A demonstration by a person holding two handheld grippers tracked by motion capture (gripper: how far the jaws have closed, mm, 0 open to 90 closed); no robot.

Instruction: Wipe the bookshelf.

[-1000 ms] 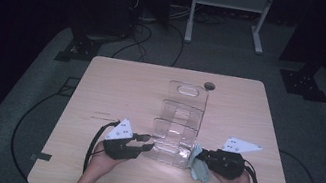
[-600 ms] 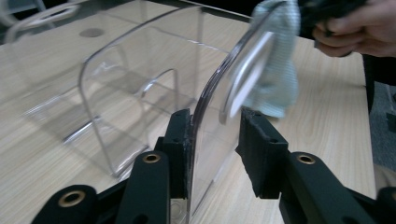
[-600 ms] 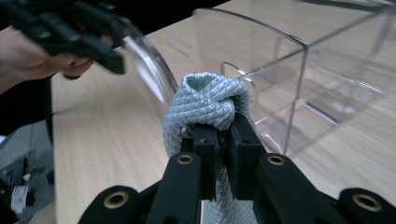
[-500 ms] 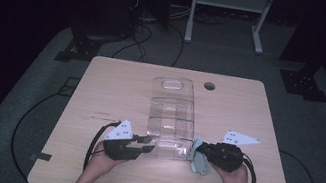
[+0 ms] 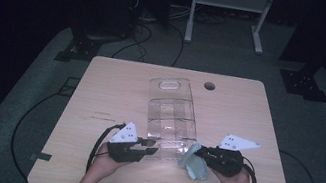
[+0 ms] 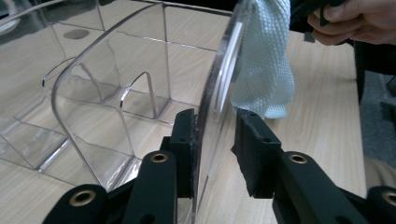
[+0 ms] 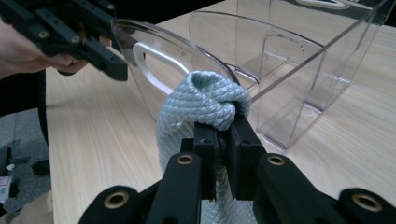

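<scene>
With the left gripper (image 6: 212, 140) clamped on the end wall of the clear plastic organizer (image 5: 170, 118) lying on the table (image 5: 101, 85), the right gripper (image 7: 223, 135) pinched a pale blue cloth (image 7: 205, 105) against that wall, wiping apparently barely begun.

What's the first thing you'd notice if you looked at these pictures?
A big see-through plastic organizer lies in the middle of the wooden table. The left gripper pinches its near end panel. Right beside it, the right gripper squeezes a pale blue cloth bunched against the plastic, ready for wiping.
</scene>
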